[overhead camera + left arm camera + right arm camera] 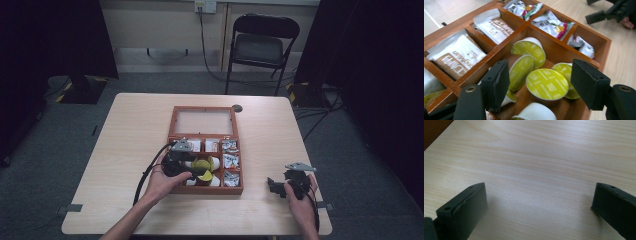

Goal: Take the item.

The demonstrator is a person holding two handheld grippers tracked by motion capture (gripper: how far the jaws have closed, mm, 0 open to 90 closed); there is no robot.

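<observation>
While the left hand-held gripper (540, 85) hangs over the wooden box's (178, 116) near-left compartment, its jaws part-open astride a green-lidded capsule (547, 84) without pressing it, the right hand-held gripper (280, 186) rests on the surface (544, 157) to the right, jaws wide and empty.

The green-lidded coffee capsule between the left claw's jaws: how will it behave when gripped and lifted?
The capsule looks small and thin-walled, so probably light and easily dented. Its tapered cup may slip from the pads. It leans on neighbouring capsules, which may shift when it leaves.
</observation>
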